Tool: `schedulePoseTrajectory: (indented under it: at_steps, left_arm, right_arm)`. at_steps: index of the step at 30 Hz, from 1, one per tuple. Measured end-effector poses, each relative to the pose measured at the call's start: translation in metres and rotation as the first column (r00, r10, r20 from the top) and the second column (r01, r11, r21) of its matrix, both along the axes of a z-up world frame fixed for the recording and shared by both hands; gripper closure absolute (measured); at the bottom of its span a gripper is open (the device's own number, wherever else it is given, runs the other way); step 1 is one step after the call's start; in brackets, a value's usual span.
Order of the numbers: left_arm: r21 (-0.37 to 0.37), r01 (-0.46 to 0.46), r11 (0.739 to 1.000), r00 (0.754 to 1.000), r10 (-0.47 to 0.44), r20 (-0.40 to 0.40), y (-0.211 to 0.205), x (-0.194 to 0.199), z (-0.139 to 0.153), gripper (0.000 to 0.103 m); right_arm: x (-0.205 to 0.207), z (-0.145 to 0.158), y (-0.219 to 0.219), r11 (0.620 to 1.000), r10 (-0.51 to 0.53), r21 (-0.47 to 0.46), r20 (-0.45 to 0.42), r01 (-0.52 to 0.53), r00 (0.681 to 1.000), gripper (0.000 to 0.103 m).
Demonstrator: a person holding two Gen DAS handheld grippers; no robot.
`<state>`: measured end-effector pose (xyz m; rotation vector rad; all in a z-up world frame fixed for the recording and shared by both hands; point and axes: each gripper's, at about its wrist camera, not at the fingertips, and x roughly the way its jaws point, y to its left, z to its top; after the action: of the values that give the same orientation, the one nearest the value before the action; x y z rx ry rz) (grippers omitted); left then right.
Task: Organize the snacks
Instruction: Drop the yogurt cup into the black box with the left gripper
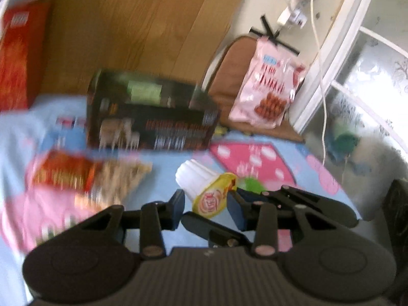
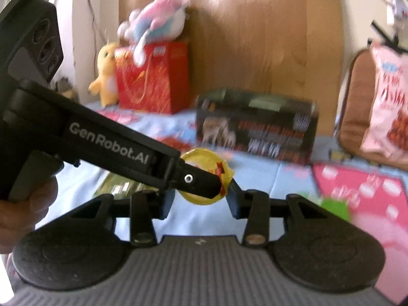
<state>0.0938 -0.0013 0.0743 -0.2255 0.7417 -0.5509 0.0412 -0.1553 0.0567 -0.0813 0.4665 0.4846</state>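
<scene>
Left tongs (image 1: pixel 206 201) pinch the snack cup (image 1: pixel 201 186), likely for handover; right tongs (image 2: pixel 201 200) flank its lid, grip unclear.

A wooden headboard (image 2: pixel 255 51) is seen upright behind the blue cartoon-print bedsheet (image 2: pixel 255 178). A yellow plush chick (image 2: pixel 105 74) is placed at the headboard's left end; a pink-and-blue plush toy (image 2: pixel 153 23) is seen above it, against the headboard. A brown cushion (image 1: pixel 229 76) is propped right of the headboard. A white power strip (image 1: pixel 293 15), taped to the wall, is mounted above that cushion.
</scene>
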Motion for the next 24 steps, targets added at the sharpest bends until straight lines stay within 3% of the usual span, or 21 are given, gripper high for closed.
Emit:
schedulePoseTrajectory:
  at_steps: [5, 12, 16, 18, 20, 24]
  left_arm:
    - [0.002, -0.016, 1.0, 0.998, 0.016, 0.063, -0.015, 0.04, 0.025, 0.066]
    - [0.03, -0.039, 0.999, 0.993, 0.036, 0.111, -0.044, 0.103, 0.035, 0.065]
    - [0.136, -0.149, 0.979, 0.984, 0.133, 0.117, -0.057, 0.132, 0.028, 0.062]
    - [0.143, -0.183, 0.973, 0.98, 0.168, 0.108, -0.053, 0.133, 0.027, 0.061]
    - [0.138, -0.194, 0.971, 0.978, 0.179, 0.109, -0.045, 0.128, 0.025, 0.059]
    - [0.208, -0.238, 0.949, 0.967, 0.212, 0.141, -0.038, 0.111, 0.021, 0.058]
  right_arm:
    - [0.037, 0.019, -0.01, 0.999, -0.049, 0.02, 0.065, 0.048, 0.997, 0.059]
    - [0.105, 0.028, -0.028, 0.992, -0.119, 0.037, 0.066, 0.116, 0.991, 0.06]
    - [0.144, 0.021, -0.028, 0.98, -0.194, -0.039, 0.042, 0.195, 0.98, 0.058]
    - [0.145, 0.018, -0.032, 0.969, -0.242, -0.041, 0.027, 0.242, 0.97, 0.058]
    - [0.133, 0.018, -0.042, 0.971, -0.239, 0.026, 0.017, 0.238, 0.971, 0.058]
    - [0.101, 0.015, -0.047, 0.966, -0.252, 0.06, 0.022, 0.25, 0.968, 0.058]
